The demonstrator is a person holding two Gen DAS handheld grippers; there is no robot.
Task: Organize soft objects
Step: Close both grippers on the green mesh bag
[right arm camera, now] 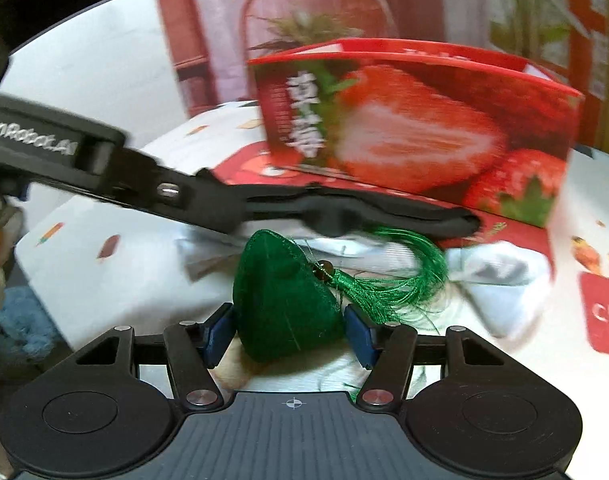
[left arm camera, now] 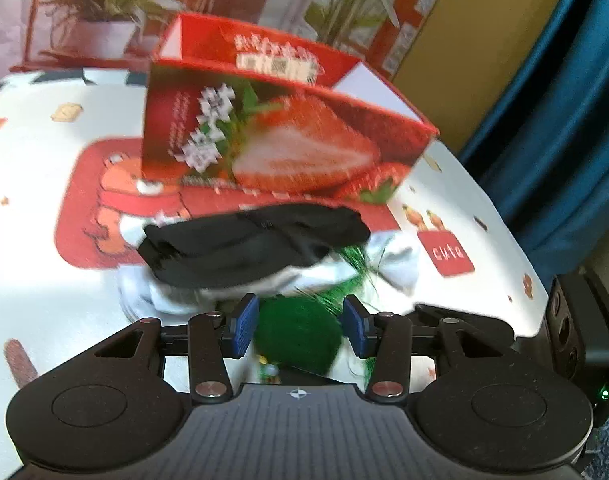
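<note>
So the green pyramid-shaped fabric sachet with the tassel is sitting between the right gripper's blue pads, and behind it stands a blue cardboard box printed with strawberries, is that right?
Not quite: the cardboard box printed with strawberries is red, not blue, as the right wrist view shows. The rest holds: the green pyramid-shaped fabric sachet with its tassel sits between the blue pads of the right gripper, with the box behind it.

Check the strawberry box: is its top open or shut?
Open. The strawberry box stands upright with no lid; its white inner walls show above the rim.
</note>
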